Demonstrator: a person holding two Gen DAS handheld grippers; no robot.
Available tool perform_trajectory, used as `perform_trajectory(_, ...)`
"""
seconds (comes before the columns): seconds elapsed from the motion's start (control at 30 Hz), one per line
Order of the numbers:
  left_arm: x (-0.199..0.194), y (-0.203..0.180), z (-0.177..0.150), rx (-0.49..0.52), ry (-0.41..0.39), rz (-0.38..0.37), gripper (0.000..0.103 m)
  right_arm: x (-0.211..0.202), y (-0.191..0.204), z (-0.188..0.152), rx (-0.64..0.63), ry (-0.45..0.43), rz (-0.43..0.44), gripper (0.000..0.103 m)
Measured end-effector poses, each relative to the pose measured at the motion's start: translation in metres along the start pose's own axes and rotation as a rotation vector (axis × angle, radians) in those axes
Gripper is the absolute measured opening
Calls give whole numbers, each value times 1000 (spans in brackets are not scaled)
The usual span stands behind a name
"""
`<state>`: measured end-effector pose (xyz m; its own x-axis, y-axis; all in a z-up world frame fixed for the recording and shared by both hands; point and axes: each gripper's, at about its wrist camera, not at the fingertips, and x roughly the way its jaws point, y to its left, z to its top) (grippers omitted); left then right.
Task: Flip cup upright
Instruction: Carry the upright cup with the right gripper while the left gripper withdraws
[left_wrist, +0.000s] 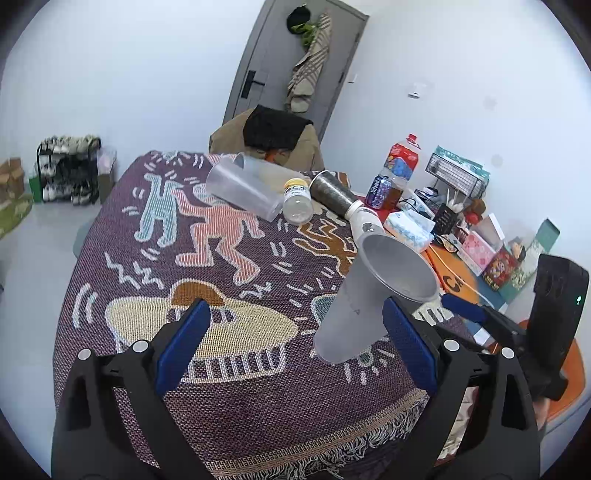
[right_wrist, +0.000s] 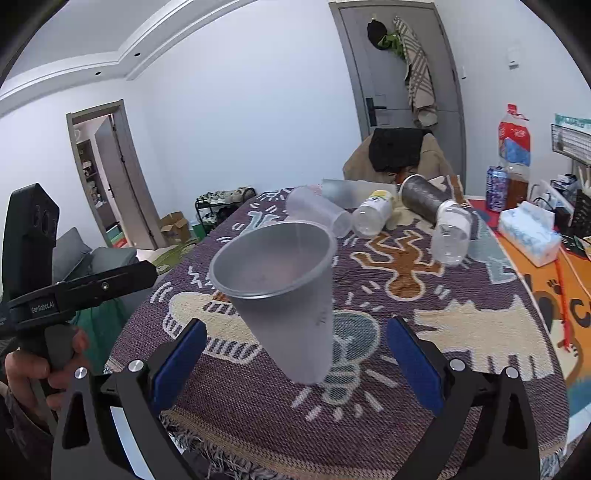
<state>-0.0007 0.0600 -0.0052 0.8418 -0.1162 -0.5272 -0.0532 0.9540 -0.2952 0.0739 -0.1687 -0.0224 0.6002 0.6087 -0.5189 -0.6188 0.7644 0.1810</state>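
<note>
The frosted cup (right_wrist: 284, 295) stands mouth-up on the table (right_wrist: 461, 343), just ahead between the spread fingers of the right gripper (right_wrist: 295, 365). The left gripper (left_wrist: 295, 343) is likewise agape, holding nothing. The flip looks finished; next comes backing both away without nudging it.

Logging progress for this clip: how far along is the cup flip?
Done: the grey cup stands on its base on the patterned cloth, mouth up. In hand: nothing; the left hand-held gripper and right hand-held gripper are both open, jaws either side of the cup. Left: only backing away; other containers lie behind.
</note>
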Motion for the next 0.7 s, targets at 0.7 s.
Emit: perform_trajectory(0.7,-31,-50,-26,204,-124,114,98,-51,-26,-23,35,-68,-68,95)
